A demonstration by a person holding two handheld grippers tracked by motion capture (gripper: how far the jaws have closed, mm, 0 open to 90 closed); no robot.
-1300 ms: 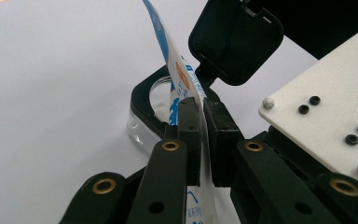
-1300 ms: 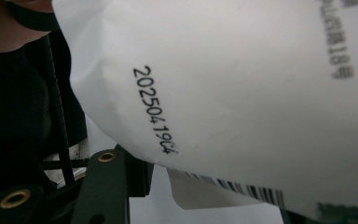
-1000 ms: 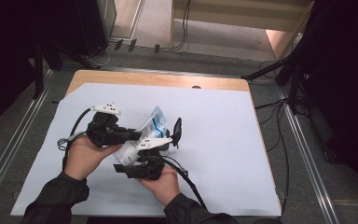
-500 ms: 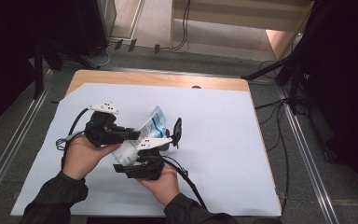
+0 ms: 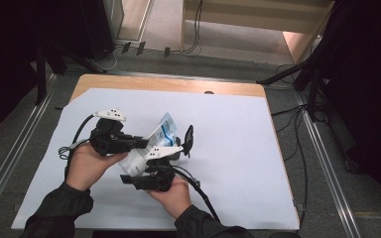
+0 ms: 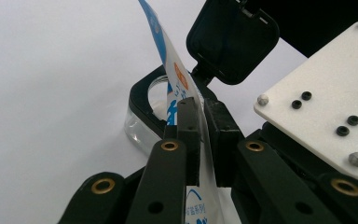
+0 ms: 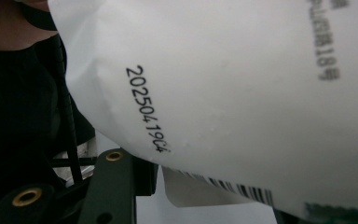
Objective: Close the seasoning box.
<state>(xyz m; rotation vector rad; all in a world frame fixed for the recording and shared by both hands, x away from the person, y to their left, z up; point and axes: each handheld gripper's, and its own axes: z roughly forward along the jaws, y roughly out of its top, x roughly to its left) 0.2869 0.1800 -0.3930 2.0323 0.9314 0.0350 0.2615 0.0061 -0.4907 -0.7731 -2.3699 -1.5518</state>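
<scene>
Claw on the left [image 5: 138, 144]: its two black jaws are seen pressed together on the edge of a white and blue pouch [image 5: 164, 130], with the thin film pinched flat between them in the left gripper view [image 6: 200, 140]. The pouch [image 6: 170, 79] is held upright and slightly tilted, and its upper end rises just above a clear container with a black rim [image 6: 144, 109]. That container [image 5: 174, 151] is set on the white sheet covering the table [image 5: 238, 148], and its black hinged lid [image 6: 233, 39] is stood open on the side away from the left claw. Just to the right of the container's near side, the right claw [image 5: 151, 166] is held in the person's right hand [image 5: 176, 196], with its white plate [image 5: 163, 150] lying against the lower part of the pouch. In the right gripper view the pouch's white back [image 7: 242, 93], printed with a date code and a barcode, is pressed close above one black jaw; whether the right claw is closed on the pouch cannot be told.
</scene>
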